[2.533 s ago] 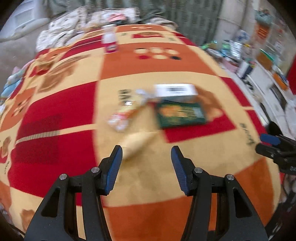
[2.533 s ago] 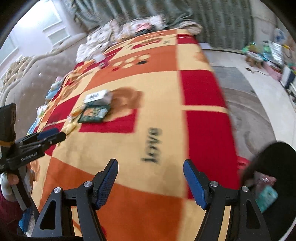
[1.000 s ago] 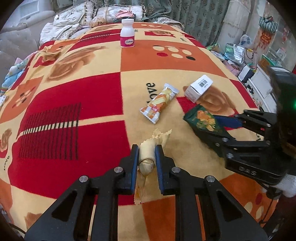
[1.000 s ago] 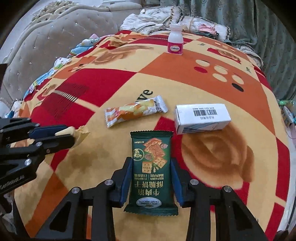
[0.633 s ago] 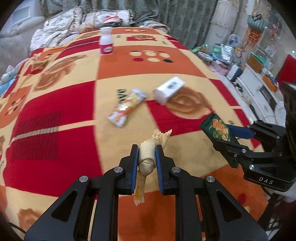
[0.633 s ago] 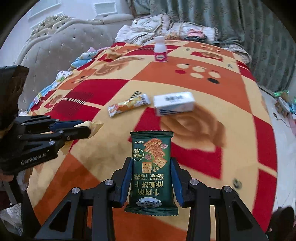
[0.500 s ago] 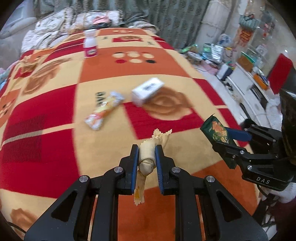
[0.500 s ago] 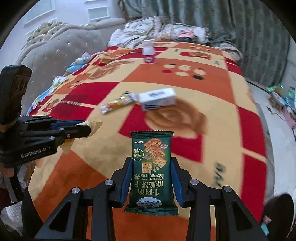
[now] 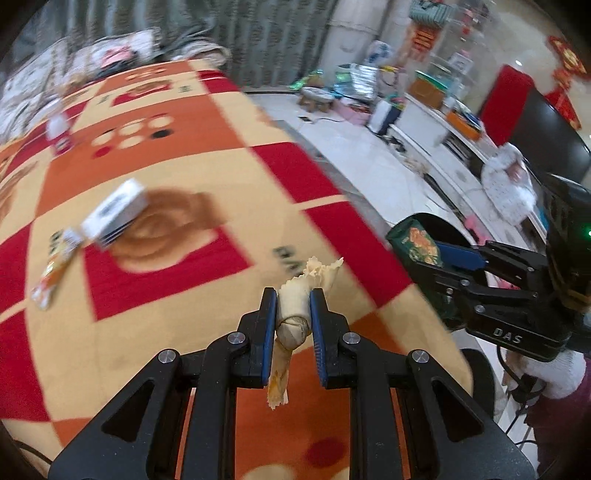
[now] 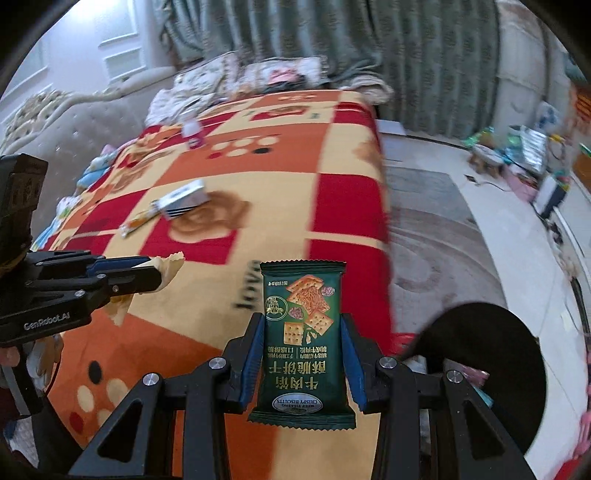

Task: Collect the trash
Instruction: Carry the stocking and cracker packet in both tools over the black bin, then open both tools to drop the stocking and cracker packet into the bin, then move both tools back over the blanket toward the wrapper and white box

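My left gripper (image 9: pixel 293 295) is shut on a crumpled beige wrapper (image 9: pixel 295 314) and holds it above the red and orange blanket (image 9: pixel 177 288). My right gripper (image 10: pixel 303 325) is shut on a green biscuit packet (image 10: pixel 303 332), held near the bed's right edge; the packet also shows in the left wrist view (image 9: pixel 417 243). A black bin (image 10: pixel 480 354) with trash in it stands on the floor at the lower right. A white box (image 10: pixel 183 199), an orange snack wrapper (image 10: pixel 138 219) and a small white bottle (image 10: pixel 192 133) lie on the blanket farther back.
Pillows and bedding (image 10: pixel 258 77) are heaped at the bed's far end before green curtains (image 10: pixel 332 33). A grey rug (image 10: pixel 436 240) covers the floor right of the bed. Cluttered shelves and boxes (image 9: pixel 424 96) line the right wall.
Both grippers closed on their items, lifted them and swung right, toward the bed's right edge and the black bin. The box, snack wrapper and bottle stayed on the blanket.
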